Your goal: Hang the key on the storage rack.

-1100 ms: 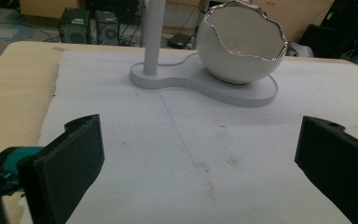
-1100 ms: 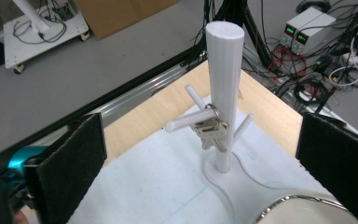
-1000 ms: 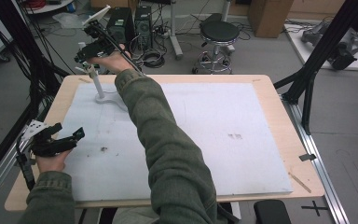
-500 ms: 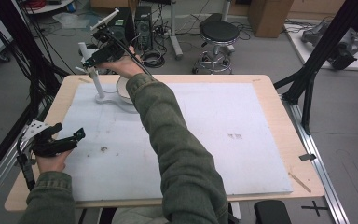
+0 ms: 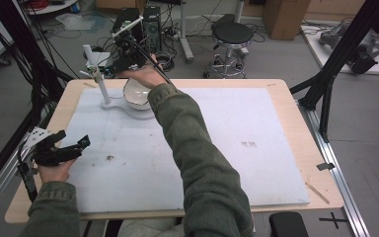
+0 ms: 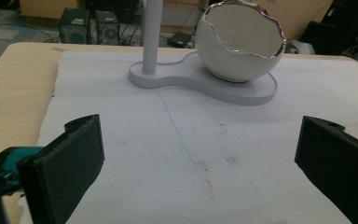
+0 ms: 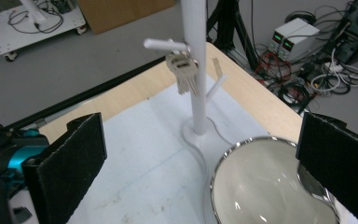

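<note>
Right gripper [image 7: 200, 163], jaws spread wide, hangs above the white silver-rimmed eggshell-shaped bowl [image 7: 265, 186] on the bench; its view reveals a metal key bunch [image 7: 182, 70] hanging on the white pegged stand [image 7: 195, 56], probably hooked over a peg. Left gripper [image 6: 198, 163], jaws spread, views bowl [image 6: 240, 44] side-on.

No brand, word or label can be read anywhere. The two power supplies [image 7: 292, 38] on the floor past the table [image 7: 256, 105] show lit green digit displays, too small to make out. A black cross mark [image 5: 336, 217] sits on the floor by the table's near corner.
</note>
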Demonstrator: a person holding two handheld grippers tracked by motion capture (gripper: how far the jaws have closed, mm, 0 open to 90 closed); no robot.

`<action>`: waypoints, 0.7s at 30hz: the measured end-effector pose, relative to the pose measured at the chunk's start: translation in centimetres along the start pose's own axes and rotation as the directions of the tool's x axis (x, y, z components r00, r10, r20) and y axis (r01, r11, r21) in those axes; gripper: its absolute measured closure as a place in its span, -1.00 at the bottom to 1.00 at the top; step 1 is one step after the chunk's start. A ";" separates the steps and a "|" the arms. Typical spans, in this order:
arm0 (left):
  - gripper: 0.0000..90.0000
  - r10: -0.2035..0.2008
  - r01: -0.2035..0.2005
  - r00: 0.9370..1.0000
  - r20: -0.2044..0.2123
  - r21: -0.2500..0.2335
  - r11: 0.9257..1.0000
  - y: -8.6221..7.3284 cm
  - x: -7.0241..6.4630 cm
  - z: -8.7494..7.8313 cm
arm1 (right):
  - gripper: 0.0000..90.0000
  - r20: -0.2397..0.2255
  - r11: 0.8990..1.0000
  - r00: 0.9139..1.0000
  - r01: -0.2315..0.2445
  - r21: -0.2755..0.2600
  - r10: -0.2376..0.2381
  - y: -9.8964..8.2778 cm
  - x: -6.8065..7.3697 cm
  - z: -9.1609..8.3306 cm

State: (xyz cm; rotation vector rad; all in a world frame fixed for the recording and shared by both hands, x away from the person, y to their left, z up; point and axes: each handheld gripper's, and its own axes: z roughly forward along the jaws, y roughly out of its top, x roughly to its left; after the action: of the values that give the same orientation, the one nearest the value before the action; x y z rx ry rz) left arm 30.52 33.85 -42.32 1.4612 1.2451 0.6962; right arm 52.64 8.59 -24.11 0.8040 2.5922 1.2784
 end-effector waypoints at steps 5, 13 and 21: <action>-0.96 -0.001 0.001 1.000 0.000 -0.001 1.000 0.0 0.0 0.0 | -0.99 0.012 1.000 1.000 -0.007 0.011 0.007 -1.4 -0.6 -0.6; -0.96 0.000 0.000 1.000 -0.001 0.000 1.000 0.0 0.0 0.0 | -0.99 0.030 0.999 0.999 -0.043 0.007 0.043 -3.6 -1.8 -1.9; -0.96 0.002 -0.002 1.000 0.000 0.000 1.000 0.0 0.0 0.1 | -0.99 0.036 0.999 0.999 -0.038 0.021 0.037 -4.9 -2.2 -3.0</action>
State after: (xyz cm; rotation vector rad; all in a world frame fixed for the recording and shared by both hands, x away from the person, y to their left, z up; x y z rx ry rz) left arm 30.58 33.78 -42.38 1.4624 1.2438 0.6976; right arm 51.49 2.89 -26.25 0.8746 2.5790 1.2367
